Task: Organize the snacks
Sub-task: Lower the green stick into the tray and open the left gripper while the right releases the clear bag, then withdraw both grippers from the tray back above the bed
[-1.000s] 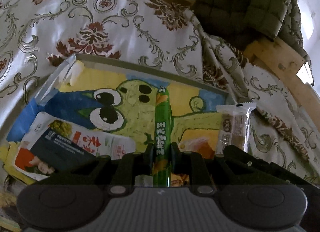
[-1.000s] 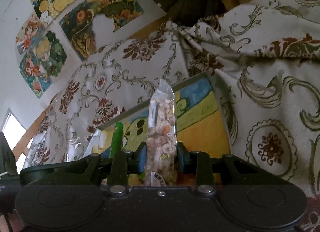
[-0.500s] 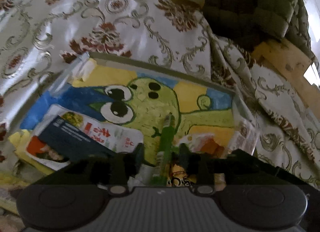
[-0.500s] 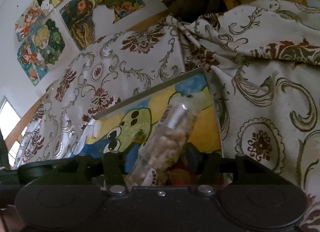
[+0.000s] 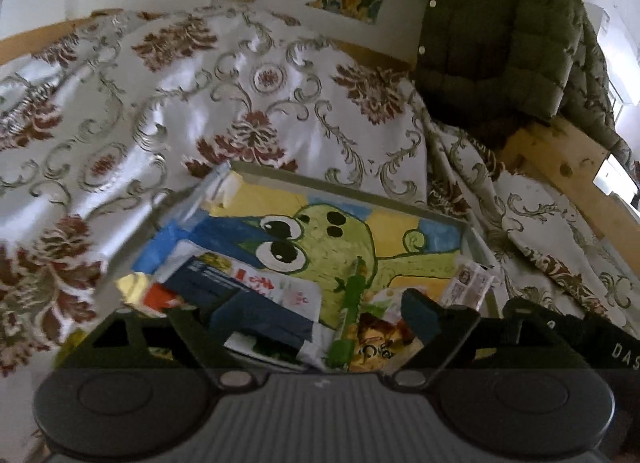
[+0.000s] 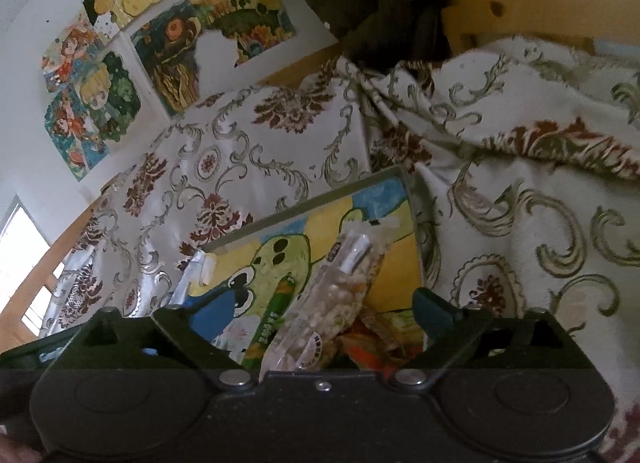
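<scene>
Green is the colour that marks my last drop on the left: the green stick snack (image 5: 349, 317) lies loose in the tray (image 5: 348, 187), on the painted cartoon creature, its near end resting among the other packets. My left gripper (image 5: 320, 323) has just been opening and now stands wide, the stick between the fingers but touched by neither. Further left in that tray sit a white and red pouch (image 5: 260, 283) with a dark blue packet (image 5: 240, 303) lying over it, and a small wrapped bar (image 5: 470, 287) leans at the tray's right wall.

On the right, my right gripper (image 6: 316, 327) has likewise just been opening; its jaws are spread wide and the clear bag of puffed snack (image 6: 340, 299) lies slanted in the tray, free of both fingers, just beside the green stick. Orange wrappers (image 6: 372, 343) are heaped under it.

I judge both of these pieces delivered, so this pair is done. Several snacks are already gathered in the tray on the patterned cloth (image 5: 248, 95). Whether more remain outside it I cannot tell, since neither view shows any loose snack on the cloth.
</scene>
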Demonstrator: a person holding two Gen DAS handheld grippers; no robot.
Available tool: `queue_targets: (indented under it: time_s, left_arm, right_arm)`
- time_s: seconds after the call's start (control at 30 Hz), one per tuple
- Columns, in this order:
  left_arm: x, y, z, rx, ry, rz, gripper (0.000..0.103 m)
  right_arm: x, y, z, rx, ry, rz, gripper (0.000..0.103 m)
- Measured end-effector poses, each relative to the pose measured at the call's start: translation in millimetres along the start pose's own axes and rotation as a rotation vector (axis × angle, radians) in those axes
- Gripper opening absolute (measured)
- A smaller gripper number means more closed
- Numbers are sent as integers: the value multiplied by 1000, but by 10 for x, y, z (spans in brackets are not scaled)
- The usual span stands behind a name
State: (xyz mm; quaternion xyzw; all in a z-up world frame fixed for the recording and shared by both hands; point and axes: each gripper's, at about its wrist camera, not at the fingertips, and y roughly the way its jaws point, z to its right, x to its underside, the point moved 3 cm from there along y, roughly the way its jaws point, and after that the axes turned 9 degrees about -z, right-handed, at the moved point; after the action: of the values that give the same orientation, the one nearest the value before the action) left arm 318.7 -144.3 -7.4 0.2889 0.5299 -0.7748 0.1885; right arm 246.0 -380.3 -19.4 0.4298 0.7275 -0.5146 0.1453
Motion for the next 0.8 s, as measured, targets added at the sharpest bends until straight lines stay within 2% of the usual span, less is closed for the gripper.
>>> queue_targets:
  time_s: [0.27, 0.43, 0.8]
  left_arm:
    - [157, -596, -72, -23, -23, 80, 100]
    - [323, -963, -101, -57, -18, 130, 103]
    - [801, -1596, -257, -120, -3, 171, 103]
  right_arm:
    - [129, -479, -144, 57, -92, 61, 102]
    - [225, -741, -228, 57, -108, 73, 102]
    - [786, -1208, -618, 85, -262, 62, 102]
